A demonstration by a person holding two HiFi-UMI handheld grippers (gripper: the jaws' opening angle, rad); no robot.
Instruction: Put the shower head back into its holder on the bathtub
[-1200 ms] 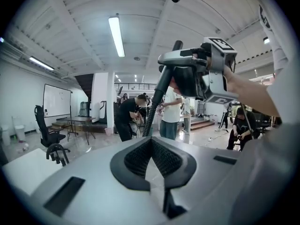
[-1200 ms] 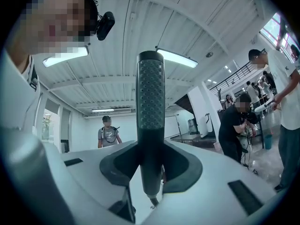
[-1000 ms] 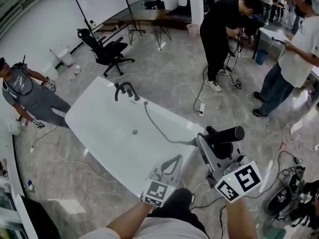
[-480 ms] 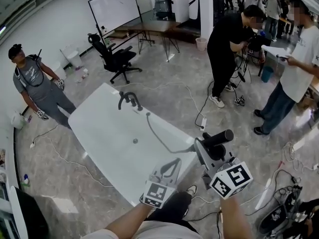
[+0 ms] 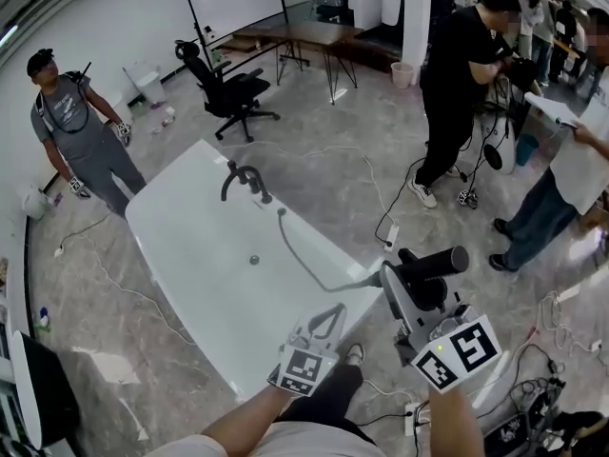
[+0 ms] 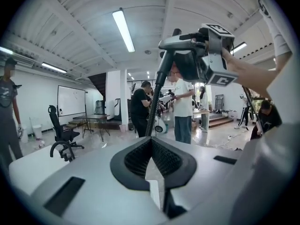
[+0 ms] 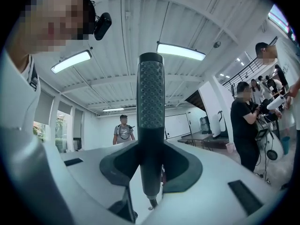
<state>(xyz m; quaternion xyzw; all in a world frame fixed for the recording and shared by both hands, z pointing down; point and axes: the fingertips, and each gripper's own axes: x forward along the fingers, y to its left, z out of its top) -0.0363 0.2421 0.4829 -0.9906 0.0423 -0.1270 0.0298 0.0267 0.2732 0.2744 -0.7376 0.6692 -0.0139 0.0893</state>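
Since the holder (image 5: 249,177) sits at the far end of the bathtub (image 5: 181,246), my right tool (image 5: 411,284) clamps the shower head (image 5: 433,260) for carrying; left tool (image 5: 324,320) is pinched together, empty.

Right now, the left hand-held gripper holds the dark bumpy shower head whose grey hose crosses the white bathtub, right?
No. It's the right hand-held gripper that holds the dark bumpy shower head, its jaws closed on the handle; the right gripper view shows that. The left hand-held gripper is shut on nothing. The grey hose does cross the white bathtub.
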